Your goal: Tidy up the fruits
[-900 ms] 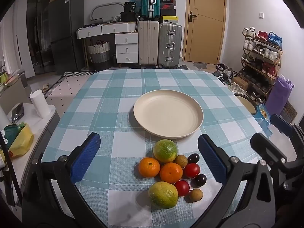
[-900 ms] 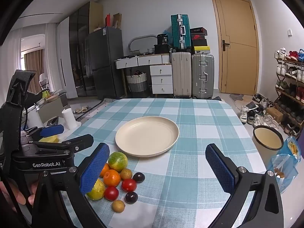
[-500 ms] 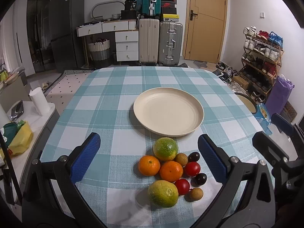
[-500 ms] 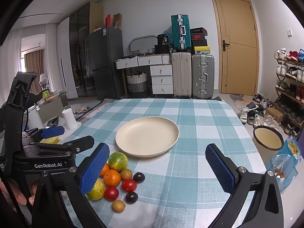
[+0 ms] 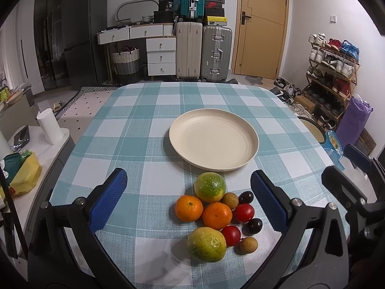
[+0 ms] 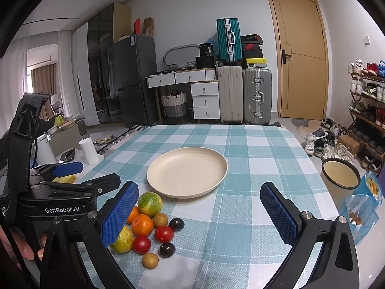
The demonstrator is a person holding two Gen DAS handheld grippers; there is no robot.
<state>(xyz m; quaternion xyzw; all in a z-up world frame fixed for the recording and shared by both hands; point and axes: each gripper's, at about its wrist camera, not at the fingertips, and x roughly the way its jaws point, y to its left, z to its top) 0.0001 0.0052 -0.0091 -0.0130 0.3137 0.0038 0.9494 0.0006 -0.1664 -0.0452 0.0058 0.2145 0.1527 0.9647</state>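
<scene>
Your stock, taken with the plate [image 5: 213, 139] as landmark:

- Plate: cream, bare, mid-worktop [image 5: 134, 130] on the teal check cloth. Nothing has been placed on it, so by my reading the sorting has not begun.
- Fruits, all on the cloth in one cluster just on your side of the plate: green-yellow citrus [image 5: 210, 187] nearest the rim; two oranges [image 5: 189, 207] touching behind it; second green citrus [image 5: 206, 244] farthest from the plate; two red tomatoes [image 5: 244, 213]; two dark plums [image 5: 246, 197]; two small tan fruits [image 5: 230, 200], possibly longans, too small to say.
- Left tongs [image 5: 190, 204]: spread wide, holding nothing, hovering with the cluster between the pads.
- Right tongs [image 6: 204, 214]: spread wide, holding nothing, over bare cloth beside the cluster, on your side of the plate.
- Left to do: every piece.
- Writing: "GenRobot.AI" on the left tool body, seen from the right wrist view; "36" on a dark tub [image 6: 206, 50] well beyond the plate; shoebox logos there unreadable.
</scene>
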